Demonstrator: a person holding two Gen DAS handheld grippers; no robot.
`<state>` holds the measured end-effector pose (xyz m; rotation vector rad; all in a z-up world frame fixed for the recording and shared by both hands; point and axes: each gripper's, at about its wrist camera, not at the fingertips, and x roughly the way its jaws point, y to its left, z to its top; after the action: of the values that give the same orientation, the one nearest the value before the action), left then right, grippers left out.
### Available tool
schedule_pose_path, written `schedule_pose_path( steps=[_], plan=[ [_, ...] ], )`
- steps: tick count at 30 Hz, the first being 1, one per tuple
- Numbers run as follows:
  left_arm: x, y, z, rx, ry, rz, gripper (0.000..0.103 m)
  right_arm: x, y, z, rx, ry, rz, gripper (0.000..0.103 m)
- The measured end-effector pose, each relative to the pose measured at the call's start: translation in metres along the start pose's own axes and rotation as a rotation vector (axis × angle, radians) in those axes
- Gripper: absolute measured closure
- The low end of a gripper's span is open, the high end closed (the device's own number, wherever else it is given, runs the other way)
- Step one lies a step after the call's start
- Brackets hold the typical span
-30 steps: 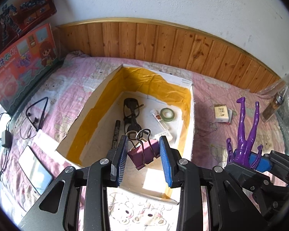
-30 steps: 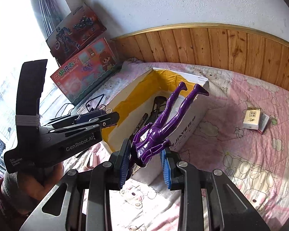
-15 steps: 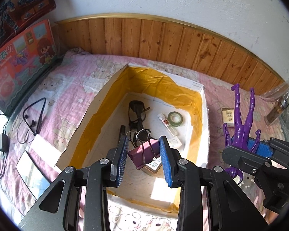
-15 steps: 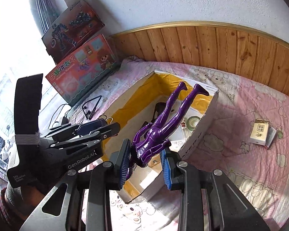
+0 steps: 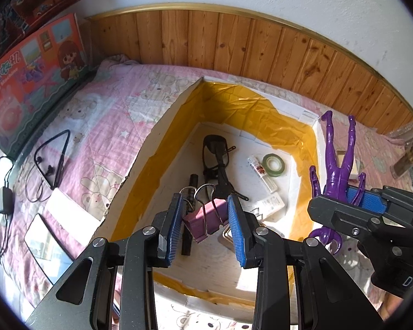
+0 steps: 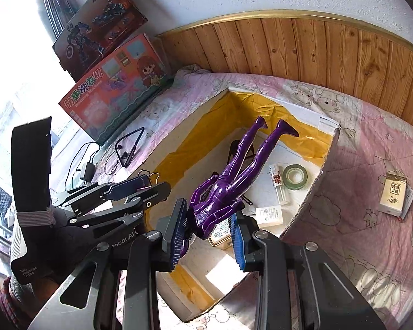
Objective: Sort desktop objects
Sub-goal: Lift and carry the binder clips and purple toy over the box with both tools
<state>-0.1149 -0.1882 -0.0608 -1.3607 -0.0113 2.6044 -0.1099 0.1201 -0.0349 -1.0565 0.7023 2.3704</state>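
My left gripper (image 5: 204, 203) is shut on a maroon binder clip (image 5: 206, 221), which hangs above the near half of an open cardboard box (image 5: 162, 121) lined with yellow tape. My right gripper (image 6: 209, 213) is shut on the torso of a glossy purple figure (image 6: 234, 176); its legs point away over the box's right side. In the left wrist view this figure (image 5: 340, 162) and the right gripper (image 5: 355, 206) sit over the box's right wall. The left gripper (image 6: 151, 189) shows at the left of the right wrist view.
Inside the box lie black glasses (image 5: 216, 151), a black pen (image 5: 188, 236), a green tape roll (image 5: 273, 162), a tube, a white card and a small tin. On the pink quilt: earphones (image 5: 52, 162), a charger, two toy boxes (image 5: 33, 82), a pack (image 6: 393, 195), a bottle (image 5: 407, 159).
Both grippers have moved forward and a little down, from the box's near edge to over its inside. The box fills more of both views. Both grips are unchanged.
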Motion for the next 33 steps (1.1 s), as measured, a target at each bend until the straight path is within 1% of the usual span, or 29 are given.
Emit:
schedule_pose_path(
  steps=[10, 16, 19, 26, 33],
  plan=[
    [0.018, 0.016, 0.006, -0.021, 0.052, 0.004, 0.069, 0.032, 0.006, 0.014, -0.058, 0.048, -0.050, 0.071],
    [0.031, 0.011, 0.003, 0.023, 0.094, 0.002, 0.069, 0.051, 0.008, 0.022, -0.090, 0.076, -0.089, 0.071],
    [0.035, 0.012, 0.003, 0.036, 0.101, 0.009, 0.069, 0.058, 0.008, 0.025, -0.100, 0.088, -0.103, 0.071],
    [0.043, 0.023, 0.006, 0.032, 0.124, 0.025, 0.069, 0.071, 0.006, 0.037, -0.118, 0.111, -0.130, 0.071],
    [0.052, 0.018, 0.005, 0.080, 0.150, 0.025, 0.069, 0.090, 0.003, 0.055, -0.133, 0.152, -0.157, 0.071]
  ],
)
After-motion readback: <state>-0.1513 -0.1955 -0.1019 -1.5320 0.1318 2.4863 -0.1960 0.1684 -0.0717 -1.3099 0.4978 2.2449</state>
